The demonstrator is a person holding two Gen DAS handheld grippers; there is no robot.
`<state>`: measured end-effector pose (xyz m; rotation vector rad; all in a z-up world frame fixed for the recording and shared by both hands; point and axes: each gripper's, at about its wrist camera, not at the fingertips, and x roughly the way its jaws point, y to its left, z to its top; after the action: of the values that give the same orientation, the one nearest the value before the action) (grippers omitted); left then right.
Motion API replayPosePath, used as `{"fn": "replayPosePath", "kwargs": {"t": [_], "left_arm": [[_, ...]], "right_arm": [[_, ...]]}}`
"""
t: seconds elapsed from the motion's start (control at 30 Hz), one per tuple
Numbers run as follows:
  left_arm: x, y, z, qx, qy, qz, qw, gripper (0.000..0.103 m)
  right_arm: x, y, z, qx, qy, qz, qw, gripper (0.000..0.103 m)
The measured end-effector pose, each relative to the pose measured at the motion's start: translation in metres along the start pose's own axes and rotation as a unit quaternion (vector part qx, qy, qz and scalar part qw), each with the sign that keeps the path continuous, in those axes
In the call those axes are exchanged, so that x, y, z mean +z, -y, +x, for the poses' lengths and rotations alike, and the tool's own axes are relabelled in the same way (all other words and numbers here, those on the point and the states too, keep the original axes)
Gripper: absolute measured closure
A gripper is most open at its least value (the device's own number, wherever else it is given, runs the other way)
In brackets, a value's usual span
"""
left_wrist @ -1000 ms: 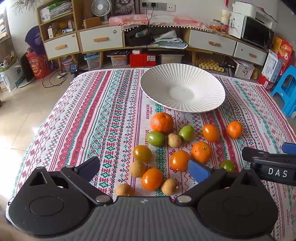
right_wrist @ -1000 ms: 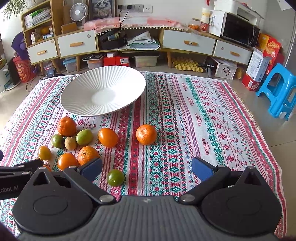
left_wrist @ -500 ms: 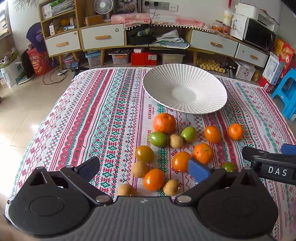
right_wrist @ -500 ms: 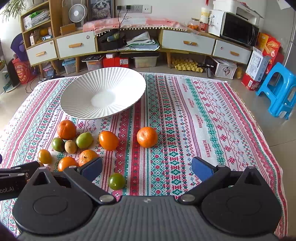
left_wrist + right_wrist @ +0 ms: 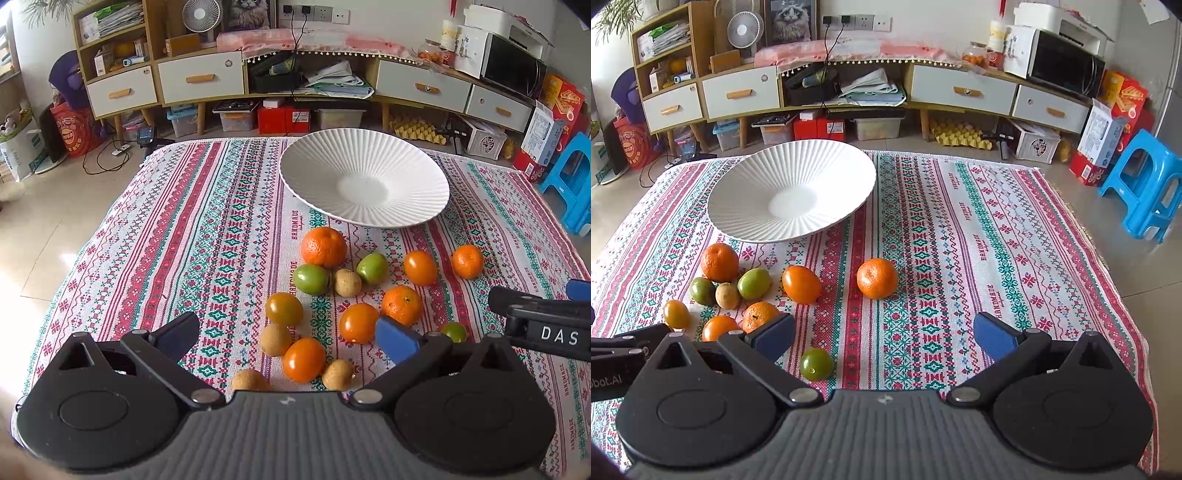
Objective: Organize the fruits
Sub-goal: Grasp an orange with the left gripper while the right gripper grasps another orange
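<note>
A white ribbed plate (image 5: 364, 182) (image 5: 792, 194) lies empty on the patterned cloth. In front of it lie several loose fruits: a big orange (image 5: 323, 246) (image 5: 719, 262), green fruits (image 5: 311, 278) (image 5: 754, 283), small brown ones (image 5: 347, 282), and orange tomatoes (image 5: 304, 359). One mandarin (image 5: 877, 278) lies apart to the right, and a small green fruit (image 5: 816, 364) lies near my right gripper. My left gripper (image 5: 288, 338) is open and empty above the near fruits. My right gripper (image 5: 882, 338) is open and empty.
The striped cloth (image 5: 960, 258) covers the table, whose edges drop to a tiled floor. A low cabinet with drawers (image 5: 201, 79) runs along the back wall. A blue stool (image 5: 1141, 184) stands at the right. My right gripper shows in the left wrist view (image 5: 539, 321).
Both views have shifted slightly; the plate and fruits sit a little lower and further right in frame. Both grippers stay open and no fruit has moved.
</note>
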<state>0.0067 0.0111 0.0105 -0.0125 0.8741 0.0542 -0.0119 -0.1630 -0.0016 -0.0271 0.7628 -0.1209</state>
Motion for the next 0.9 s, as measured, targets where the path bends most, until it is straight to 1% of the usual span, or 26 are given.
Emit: {"fn": "replayPosePath", "kwargs": {"t": [0.23,0.37,0.53,0.77,0.9], "left_arm": [[0.001,-0.002,-0.001,-0.001,0.010,0.001,0.9999,0.002],[0.003,-0.006,0.001,-0.003,0.017,0.004,0.9998,0.002],[0.002,-0.014,0.003,-0.006,0.045,0.014,0.9989,0.002],[-0.006,-0.033,0.022,-0.027,0.019,0.023,0.9992,0.002],[-0.015,-0.044,0.027,-0.051,0.014,0.031,0.9981,0.002]], "right_arm": [[-0.001,0.001,0.000,-0.003,0.008,-0.004,1.000,0.000],[0.001,0.003,0.001,0.004,0.010,-0.003,1.000,0.000],[0.003,0.007,0.005,0.021,0.012,-0.010,1.000,0.000],[-0.005,0.007,0.010,0.050,0.014,-0.028,0.998,0.002],[-0.009,0.002,0.014,0.073,0.007,-0.039,0.996,0.009]]}}
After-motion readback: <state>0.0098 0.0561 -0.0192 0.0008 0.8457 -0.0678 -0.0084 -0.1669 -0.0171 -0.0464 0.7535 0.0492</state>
